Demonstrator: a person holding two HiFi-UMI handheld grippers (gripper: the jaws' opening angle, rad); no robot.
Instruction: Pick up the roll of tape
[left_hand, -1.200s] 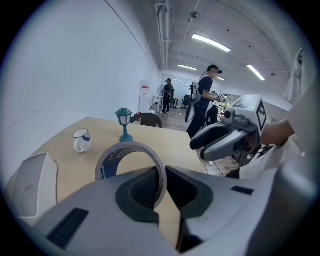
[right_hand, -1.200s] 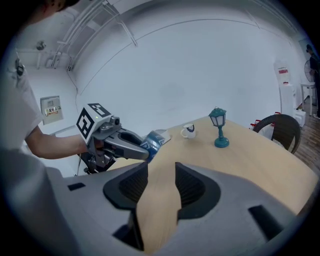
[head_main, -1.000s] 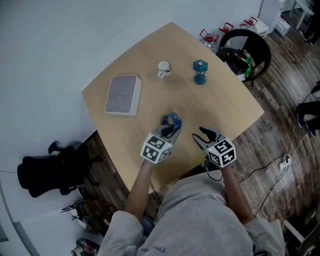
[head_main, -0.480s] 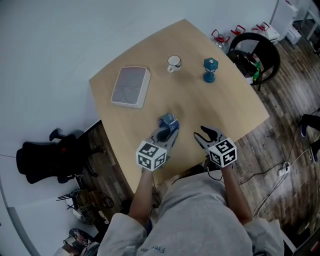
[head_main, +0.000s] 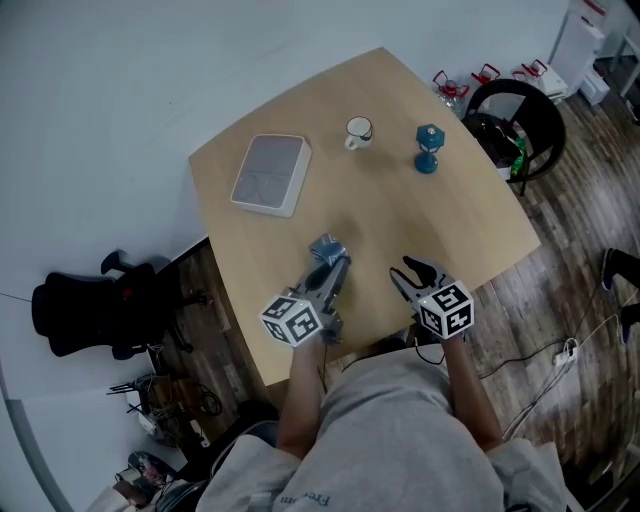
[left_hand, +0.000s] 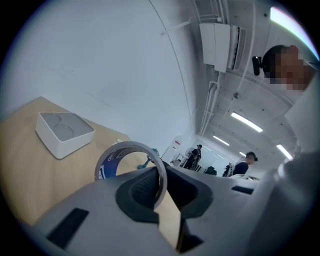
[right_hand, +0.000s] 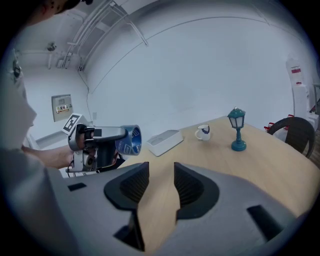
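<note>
The roll of tape, a grey ring with a blue printed inside, is clear of the wooden table in my left gripper. In the left gripper view the ring stands on edge, its wall pinched between the pads of that gripper. The right gripper view shows the roll from the side at the left gripper's tip. My right gripper hovers over the table's near edge, open; its jaws have just been closing a little with nothing between them.
A white square box lies at the table's far left. A white mug and a teal lantern figure stand at the far side. A black chair is beyond the right corner, another dark chair on the floor at left.
My left gripper has drawn back toward the table's near edge and rolled, with the tape still in it. The right hand has stayed where it was.
</note>
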